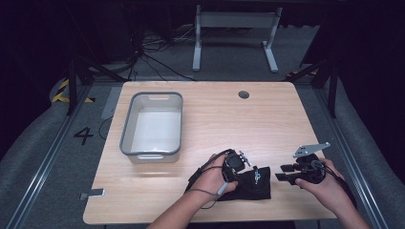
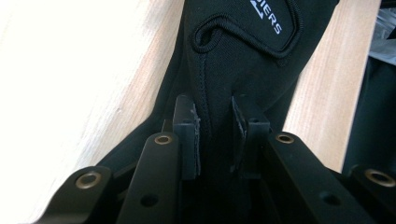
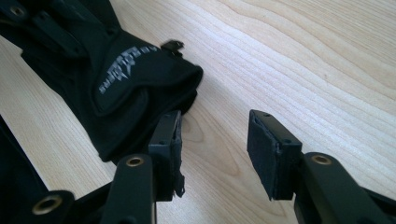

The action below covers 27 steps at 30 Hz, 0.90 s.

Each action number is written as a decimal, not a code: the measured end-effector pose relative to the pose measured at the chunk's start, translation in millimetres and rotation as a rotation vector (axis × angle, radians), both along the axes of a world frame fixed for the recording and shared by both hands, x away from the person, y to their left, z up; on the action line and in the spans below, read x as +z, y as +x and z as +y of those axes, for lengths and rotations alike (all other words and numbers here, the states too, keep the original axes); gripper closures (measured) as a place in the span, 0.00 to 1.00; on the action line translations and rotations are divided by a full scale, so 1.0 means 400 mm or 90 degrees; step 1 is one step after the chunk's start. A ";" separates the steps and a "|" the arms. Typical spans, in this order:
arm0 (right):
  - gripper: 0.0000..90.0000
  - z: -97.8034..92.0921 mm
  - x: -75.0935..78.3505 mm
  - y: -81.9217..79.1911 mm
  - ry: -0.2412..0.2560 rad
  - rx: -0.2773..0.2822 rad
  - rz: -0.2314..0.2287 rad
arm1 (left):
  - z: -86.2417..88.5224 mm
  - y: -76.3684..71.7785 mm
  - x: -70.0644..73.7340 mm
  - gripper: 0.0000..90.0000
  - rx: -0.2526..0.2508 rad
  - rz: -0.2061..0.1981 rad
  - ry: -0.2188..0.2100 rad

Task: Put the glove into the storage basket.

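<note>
Closest in, at the near edge of the table (image 1: 286, 109): two forearms coming up from the bottom, one hand-held gripper apiece. Left hand (image 1: 212, 179) wrapped around the left gripper (image 1: 235, 168), wrist cocked, body of the tool tipped down onto a black glove (image 1: 253, 183) lying flat near the front edge, just right of centre. Cable looping back past the wrist. In the left gripper view, jaws pressed in on a raised fold of the glove (image 2: 243, 60), padded fingers (image 2: 187, 140) biting the fabric from both sides. Soft, matte, stretchy-looking cloth, stitched seams, a curved raised panel with white lettering partly cut off at the top.

Over to the right: right hand (image 1: 325, 183) holding the right gripper (image 1: 284, 172) low and level, pointed left toward the glove's right edge, just beside it, apart from it. Grey three-cornered plate riding on top. In the right gripper view, jaws spread wide over bare wood, fingertips (image 3: 268, 149) faced with worn dark pads, nothing between them. Glove cuff (image 3: 130, 88) just beyond the left jaw, rounded and folded over, grey print on it, hard to read.

Farther back on the left: grey plastic bin (image 1: 128, 125), rectangular, rounded corners, pale inside, handle cut-outs at both ends. Tabletop pale wood grain, smooth, rounded corners, a round hole (image 1: 244, 94) toward the far edge.
</note>
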State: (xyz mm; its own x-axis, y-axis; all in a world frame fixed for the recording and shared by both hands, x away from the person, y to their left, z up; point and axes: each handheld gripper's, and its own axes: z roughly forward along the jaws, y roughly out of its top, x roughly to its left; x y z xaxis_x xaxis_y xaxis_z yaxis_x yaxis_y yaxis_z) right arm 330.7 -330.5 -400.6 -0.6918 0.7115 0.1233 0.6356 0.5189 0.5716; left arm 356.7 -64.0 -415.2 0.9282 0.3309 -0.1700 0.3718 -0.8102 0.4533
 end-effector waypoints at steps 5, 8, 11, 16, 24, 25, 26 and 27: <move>0.62 -0.005 0.001 0.002 0.002 -0.006 0.001 | 0.017 -0.008 0.042 0.83 0.007 0.000 -0.006; 0.62 -0.005 0.003 0.004 0.005 -0.007 0.000 | 0.030 -0.008 0.061 0.83 0.013 -0.004 -0.013; 0.62 -0.004 0.003 0.005 0.005 -0.009 0.001 | 0.043 -0.007 0.075 0.83 0.020 -0.003 -0.020; 0.62 -0.001 -0.001 0.011 0.004 -0.007 0.003 | 0.077 -0.005 0.105 0.83 0.028 0.003 -0.052; 0.62 0.011 -0.005 0.034 0.004 0.005 0.007 | 0.127 0.007 0.164 0.83 0.071 -0.012 -0.064; 0.62 0.011 -0.005 0.034 0.004 0.005 0.007 | 0.127 0.007 0.164 0.83 0.071 -0.012 -0.064; 0.62 0.013 -0.005 0.037 0.004 0.009 0.006 | 0.134 0.009 0.169 0.83 0.080 -0.014 -0.066; 0.62 0.017 -0.004 0.042 0.006 0.012 0.006 | 0.147 0.015 0.179 0.83 0.093 -0.018 -0.068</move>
